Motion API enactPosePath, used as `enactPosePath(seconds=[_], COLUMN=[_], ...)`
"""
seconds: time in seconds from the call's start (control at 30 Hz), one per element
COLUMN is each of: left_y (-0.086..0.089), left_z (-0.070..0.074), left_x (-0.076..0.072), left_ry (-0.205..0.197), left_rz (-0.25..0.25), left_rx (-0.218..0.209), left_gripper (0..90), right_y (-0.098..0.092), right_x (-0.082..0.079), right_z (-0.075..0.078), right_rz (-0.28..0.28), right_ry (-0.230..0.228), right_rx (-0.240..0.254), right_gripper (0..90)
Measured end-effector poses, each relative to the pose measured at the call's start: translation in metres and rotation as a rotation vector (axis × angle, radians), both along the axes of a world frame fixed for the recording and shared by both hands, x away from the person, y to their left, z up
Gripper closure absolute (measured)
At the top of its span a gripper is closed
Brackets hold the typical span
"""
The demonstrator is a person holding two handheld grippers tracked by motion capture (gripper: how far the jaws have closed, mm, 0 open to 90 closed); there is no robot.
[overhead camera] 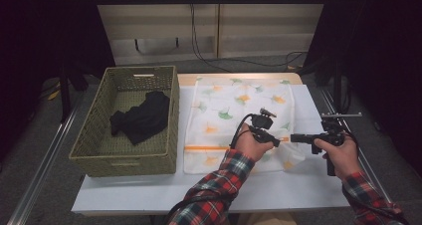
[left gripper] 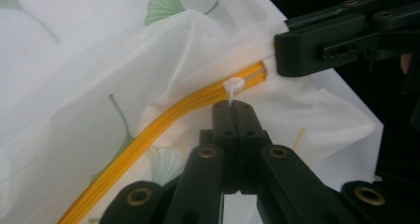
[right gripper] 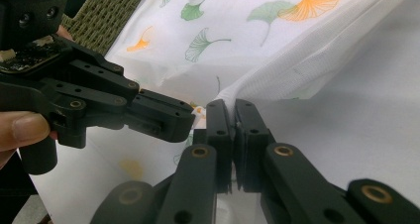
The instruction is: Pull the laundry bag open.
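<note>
A white mesh bag (overhead camera: 234, 110) printed with green and orange leaves lies flat on the table, an orange zipper (left gripper: 163, 122) running across its near end. My left gripper (left gripper: 232, 104) is shut on the small white zipper pull (left gripper: 233, 85). Its jaws meet tightly around the tab. Coming from the right, my right gripper (right gripper: 233, 105) is shut on the bag's white fabric edge (right gripper: 267, 83) right beside the zipper's end. From above, the left gripper (overhead camera: 275, 142) and right gripper (overhead camera: 293, 138) almost touch tip to tip at the bag's near right corner.
A woven basket (overhead camera: 94, 135) stands on the table's left side with a black garment (overhead camera: 142, 116) inside. The white table (overhead camera: 278, 185) has bare room in front of the bag. Dark curtains flank the table on both sides.
</note>
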State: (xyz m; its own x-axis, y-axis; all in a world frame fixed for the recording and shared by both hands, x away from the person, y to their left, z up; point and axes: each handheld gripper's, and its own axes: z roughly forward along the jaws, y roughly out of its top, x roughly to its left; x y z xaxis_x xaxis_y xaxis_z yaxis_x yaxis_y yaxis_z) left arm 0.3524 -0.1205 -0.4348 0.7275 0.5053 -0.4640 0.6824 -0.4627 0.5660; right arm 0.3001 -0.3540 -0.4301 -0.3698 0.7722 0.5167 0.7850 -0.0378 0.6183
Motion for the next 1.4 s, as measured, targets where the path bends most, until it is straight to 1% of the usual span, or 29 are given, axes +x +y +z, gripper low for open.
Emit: enactPosePath(seconds=[0.1, 0.13, 0.3, 0.4, 0.43, 0.47, 0.53, 0.63, 0.67, 0.77, 0.8, 0.83, 0.87, 0.9, 0.97, 1.0, 1.07, 1.1, 1.23, 1.27, 1.3, 1.33, 1.37, 1.4], left_y=[-0.001, -0.001, -0.001, -0.001, -0.001, 0.000, 0.000, 0.001, 0.002, 0.002, 0.002, 0.002, 0.003, 0.004, 0.004, 0.006, 0.008, 0.010, 0.010, 0.010, 0.010, 0.009, 0.011, 0.010], left_z=[0.000, 0.000, 0.001, 0.001, 0.001, 0.000, 0.000, -0.001, -0.001, -0.002, -0.001, -0.002, -0.001, -0.002, -0.002, -0.003, -0.004, -0.004, -0.004, -0.004, -0.004, -0.004, -0.003, -0.003], left_x=[-0.001, -0.001, 0.000, 0.000, 0.001, 0.001, 0.002, 0.002, 0.003, 0.003, 0.003, 0.003, 0.004, 0.004, 0.004, 0.005, 0.006, 0.007, 0.007, 0.007, 0.007, 0.006, 0.007, 0.006], left_ry=[0.010, 0.008, 0.014, 0.005, 0.009, 0.019, 0.018, 0.038, 0.035, 0.038, 0.037, 0.031, 0.037, 0.040, 0.038, 0.048, 0.050, 0.050, 0.048, 0.049, 0.050, 0.054, 0.047, 0.062], left_rz=[0.007, 0.011, 0.008, 0.009, 0.012, 0.007, 0.008, 0.022, 0.010, 0.016, 0.011, 0.025, 0.026, 0.030, 0.037, 0.039, 0.035, 0.023, 0.019, 0.022, 0.033, 0.047, 0.026, 0.051], left_rx=[-0.005, 0.003, -0.004, 0.013, 0.016, 0.009, 0.018, 0.006, 0.016, 0.007, 0.021, 0.019, 0.028, 0.021, 0.021, 0.025, 0.027, 0.035, 0.038, 0.034, 0.033, 0.023, 0.041, 0.026], left_gripper=[90.0, 90.0, 90.0, 90.0, 90.0, 90.0, 90.0, 90.0, 90.0, 90.0, 90.0, 90.0, 90.0, 90.0, 90.0, 90.0, 90.0, 90.0, 90.0, 90.0, 90.0, 90.0, 90.0, 90.0], right_y=[0.000, 0.000, -0.003, -0.004, -0.005, -0.007, -0.009, -0.011, -0.011, -0.012, -0.012, -0.012, -0.013, -0.014, -0.014, -0.015, -0.016, -0.016, -0.016, -0.016, -0.016, -0.016, -0.016, -0.016], right_x=[-0.001, -0.001, -0.002, -0.003, -0.003, -0.003, -0.004, -0.005, -0.005, -0.006, -0.006, -0.006, -0.006, -0.006, -0.006, -0.006, -0.007, -0.007, -0.007, -0.007, -0.007, -0.007, -0.007, -0.007], right_z=[0.000, 0.000, 0.000, 0.001, 0.001, 0.001, 0.000, 0.000, 0.000, 0.000, -0.001, -0.001, -0.001, -0.001, -0.001, -0.001, -0.002, -0.002, -0.002, -0.002, -0.002, -0.002, -0.002, -0.002], right_rz=[-0.001, -0.001, -0.007, -0.012, -0.015, -0.017, -0.022, -0.029, -0.030, -0.029, -0.030, -0.033, -0.034, -0.031, -0.033, -0.038, -0.038, -0.039, -0.039, -0.040, -0.041, -0.040, -0.039, -0.039], right_ry=[-0.001, -0.001, -0.007, -0.005, -0.004, -0.004, -0.001, 0.002, -0.001, -0.001, 0.001, 0.001, 0.000, -0.002, -0.001, 0.003, 0.004, 0.004, 0.003, 0.004, 0.004, 0.004, 0.002, 0.002], right_rx=[-0.002, -0.006, -0.006, -0.007, -0.004, -0.004, -0.003, -0.001, -0.007, -0.007, -0.009, -0.011, -0.009, -0.013, -0.013, -0.013, -0.011, -0.013, -0.017, -0.016, -0.017, -0.015, -0.016, -0.017], right_gripper=[86.9, 86.9, 86.9, 86.9, 86.9, 86.9, 86.9, 86.9, 86.9, 86.9, 86.9, 86.9, 86.9, 86.9, 86.9, 86.9, 86.9, 86.9, 86.9, 86.9, 86.9, 86.9, 86.9, 86.9])
